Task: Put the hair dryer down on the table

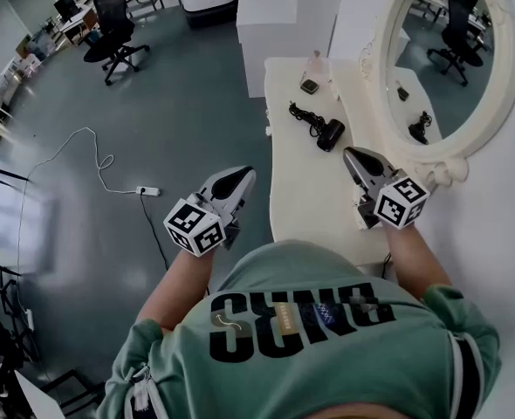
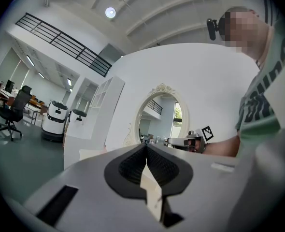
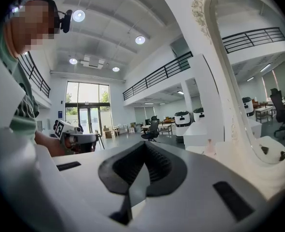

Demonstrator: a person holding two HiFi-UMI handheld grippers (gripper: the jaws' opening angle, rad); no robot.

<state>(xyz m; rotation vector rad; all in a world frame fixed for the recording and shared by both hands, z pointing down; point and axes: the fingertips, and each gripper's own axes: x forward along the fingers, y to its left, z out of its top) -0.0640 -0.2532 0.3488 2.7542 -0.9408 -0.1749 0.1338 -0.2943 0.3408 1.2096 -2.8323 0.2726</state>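
Note:
The black hair dryer (image 1: 328,133) lies on the white dressing table (image 1: 310,195), its cord (image 1: 302,113) coiled just beyond it. No gripper touches it. My right gripper (image 1: 353,158) hovers over the table a little short of the dryer and to its right, jaws shut with nothing in them. Left of the table's edge, my left gripper (image 1: 243,178) hangs over the floor, also shut and empty. In the left gripper view the pads (image 2: 133,166) meet in a line. The right gripper view shows its pads (image 3: 157,163) closed the same way.
An oval mirror (image 1: 445,51) in an ornate white frame stands along the table's right side. A small dark item (image 1: 309,85) and a pale bottle (image 1: 316,59) sit at the table's far end. On the grey floor lie a power strip (image 1: 149,191) and cable; an office chair (image 1: 113,24) stands far off.

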